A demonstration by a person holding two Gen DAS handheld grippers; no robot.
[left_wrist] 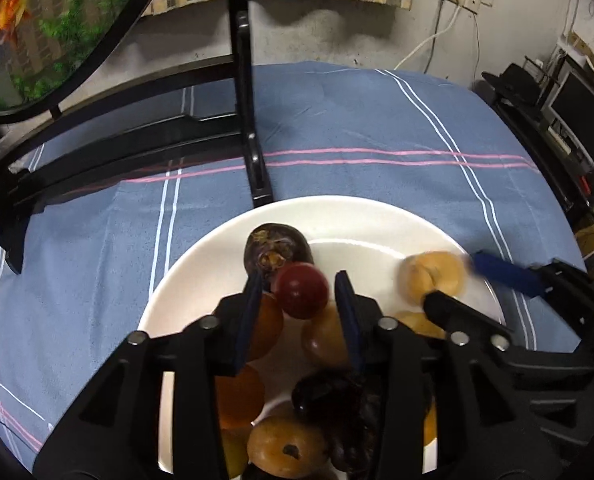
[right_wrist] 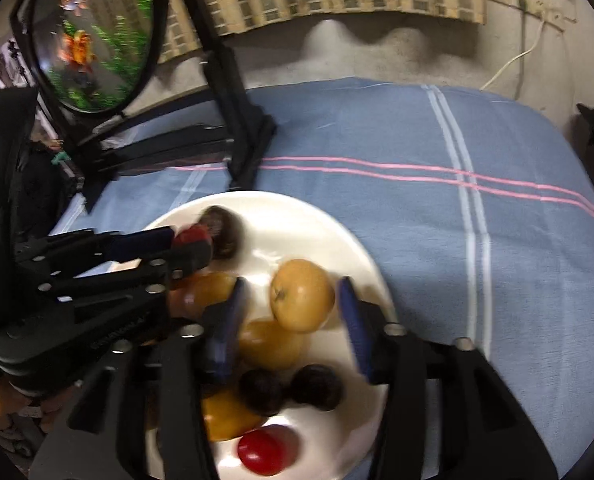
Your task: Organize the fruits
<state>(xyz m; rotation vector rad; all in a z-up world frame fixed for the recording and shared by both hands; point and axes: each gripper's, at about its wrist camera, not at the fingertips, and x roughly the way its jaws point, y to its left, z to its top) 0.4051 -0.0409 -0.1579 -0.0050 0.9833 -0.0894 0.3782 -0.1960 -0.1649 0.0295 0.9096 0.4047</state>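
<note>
A white plate (left_wrist: 377, 216) on the blue cloth holds several fruits: orange-yellow ones, dark purple ones and small red ones. My left gripper (left_wrist: 299, 294) has its blue pads around a small red fruit (left_wrist: 302, 295) in front of a dark fruit (left_wrist: 277, 246); contact with the pads is unclear. In the right wrist view the left gripper (right_wrist: 191, 240) reaches in from the left with the red fruit (right_wrist: 191, 235). My right gripper (right_wrist: 293, 300) is open around a yellow-orange fruit (right_wrist: 302, 295), not touching it. That gripper shows in the left wrist view (left_wrist: 449, 280) at a pale yellow fruit (left_wrist: 433, 276).
A black stand (left_wrist: 249, 120) with a round mirror (left_wrist: 37, 28) rises just behind the plate at the left. The blue striped cloth (left_wrist: 377, 128) covers the table. A wall with cables is at the back. Dark shelves with monitors (left_wrist: 577, 120) stand at the right.
</note>
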